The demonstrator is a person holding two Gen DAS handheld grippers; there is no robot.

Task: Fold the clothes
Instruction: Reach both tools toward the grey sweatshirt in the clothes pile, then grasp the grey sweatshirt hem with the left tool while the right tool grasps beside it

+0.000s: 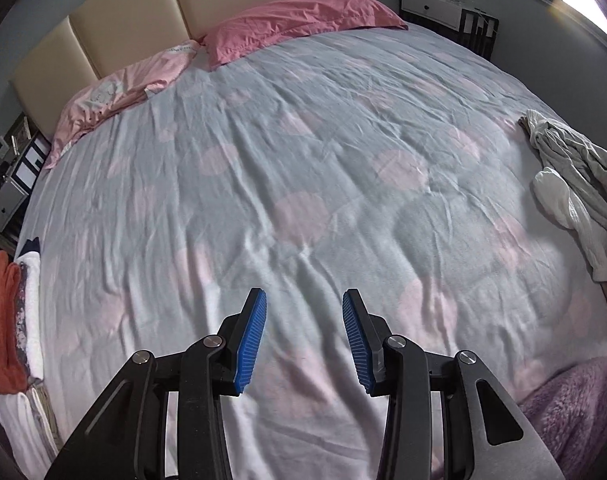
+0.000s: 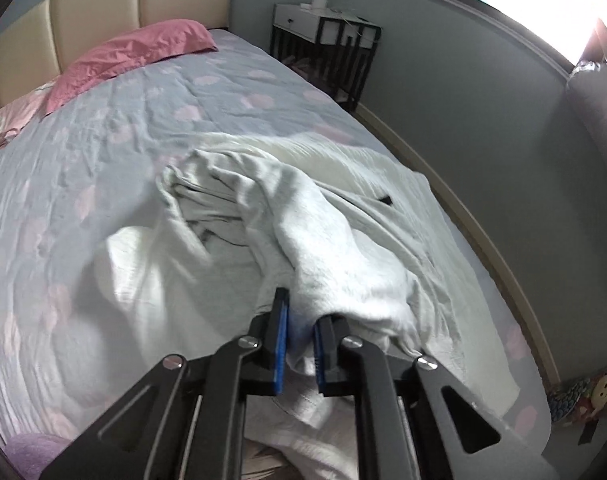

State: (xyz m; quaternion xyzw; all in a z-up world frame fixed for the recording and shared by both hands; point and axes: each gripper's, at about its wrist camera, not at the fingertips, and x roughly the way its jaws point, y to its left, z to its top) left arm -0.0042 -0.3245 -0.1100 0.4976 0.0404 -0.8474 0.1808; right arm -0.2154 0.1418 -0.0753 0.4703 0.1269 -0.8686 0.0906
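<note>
Blue-padded, the right claw [image 2: 299,344] is pinched on a fold of a pale grey garment [image 2: 303,240], the cloth bunched between its jaws and trailing away toward the headboard [image 2: 95,20]. That garment lies crumpled over a white garment [image 2: 143,280], both in a heap on the bed [image 2: 63,160], on the side well away from the headboard and nearer the window wall.

The left claw [image 1: 304,340] is released, its jaws spread wide with nothing between them, hovering over bare duvet. From its view the heap [image 1: 575,192] sits far off to the right, while a stack of folded clothes [image 1: 15,320] lies at the opposite edge of the bed.

Both garments look soft, light and limp: they should drape and sag from any single hold, and will not keep a shape until laid flat. The grey one seems a thicker knit, so it may grip well between ribbed pads. A sensible hold is a hem, shoulder or corner, with the free claw taking a matching corner so the cloth can be spread. Its edges are hard to pick out in this tangle.
</note>
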